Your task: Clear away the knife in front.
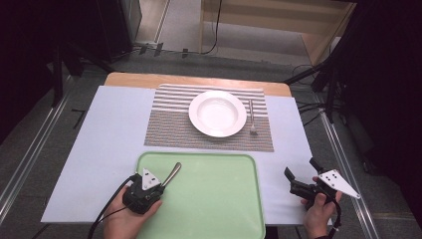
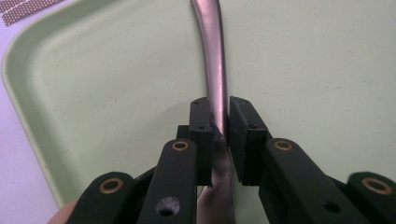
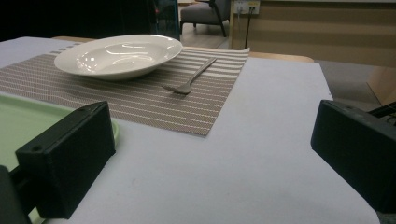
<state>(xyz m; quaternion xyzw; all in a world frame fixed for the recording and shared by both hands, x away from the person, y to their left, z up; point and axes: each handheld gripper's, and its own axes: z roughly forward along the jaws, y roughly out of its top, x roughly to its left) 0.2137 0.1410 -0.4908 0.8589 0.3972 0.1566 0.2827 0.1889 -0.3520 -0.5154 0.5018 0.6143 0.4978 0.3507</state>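
Note:
My left gripper (image 1: pixel 161 185) is over the near left part of the green tray (image 1: pixel 214 199), shut on a metal utensil (image 1: pixel 173 172). In the left gripper view the pads (image 2: pixel 201 122) pinch the shiny utensil (image 2: pixel 212 46) near its lower end. Its curved handle runs away from me above the tray (image 2: pixel 93 93), and its other end is hidden behind the jaws. My right gripper (image 1: pixel 300 168) rests on the white table cover right of the tray. It stands open (image 3: pixel 210 140) with nothing between its fingers.
A white deep plate (image 1: pixel 217 113) (image 3: pixel 119 55) sits on a striped placemat (image 1: pixel 169 129) (image 3: pixel 140 100) beyond the tray. A fork (image 1: pixel 252 119) (image 3: pixel 191 81) lies just right of the plate. Stands and cables flank the table.

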